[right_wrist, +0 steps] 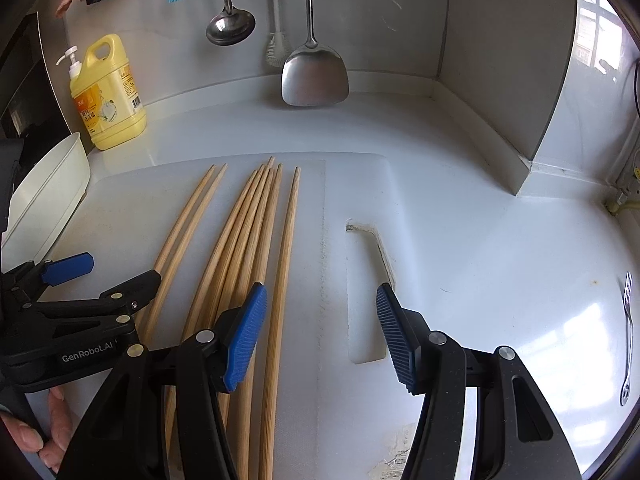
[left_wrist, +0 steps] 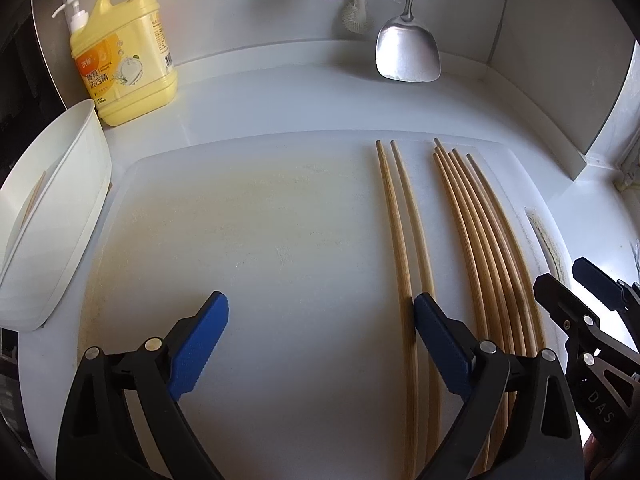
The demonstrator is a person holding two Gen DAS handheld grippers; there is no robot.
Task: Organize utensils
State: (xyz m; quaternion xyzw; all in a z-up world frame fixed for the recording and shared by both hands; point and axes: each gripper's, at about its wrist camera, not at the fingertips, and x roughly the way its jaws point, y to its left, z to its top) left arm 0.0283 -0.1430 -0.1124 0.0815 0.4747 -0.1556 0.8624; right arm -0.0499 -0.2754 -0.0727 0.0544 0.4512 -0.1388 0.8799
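The chopsticks lie side by side on the white cutting board (left_wrist: 248, 216), their tips pointing toward the back wall. A pair of chopsticks (left_wrist: 404, 232) sits a little apart, left of the bigger bundle of chopsticks (left_wrist: 484, 240) in the left wrist view; in the right wrist view the same pair (right_wrist: 188, 216) and bundle (right_wrist: 248, 232) fill the lower left of the frame.

The left gripper (left_wrist: 320, 332) hangs over the board at the bottom centre of its own view, jaws spread wide with only bare board between them; its right pad sits against the near part of the pair, without clamping it. The right gripper (right_wrist: 320, 328) stands roughly half apart with nothing held, its left pad over the bundle, its right pad above the board's handle slot (right_wrist: 372, 264).

At the left edge stands a white holder (left_wrist: 56, 216) with one chopstick showing inside. Behind it, upper left, is a yellow detergent bottle (left_wrist: 128, 48). A ladle (right_wrist: 230, 26) and a steel spatula (right_wrist: 314, 76) hang on the back wall. A fork (right_wrist: 628, 332) lies on the counter at far right.
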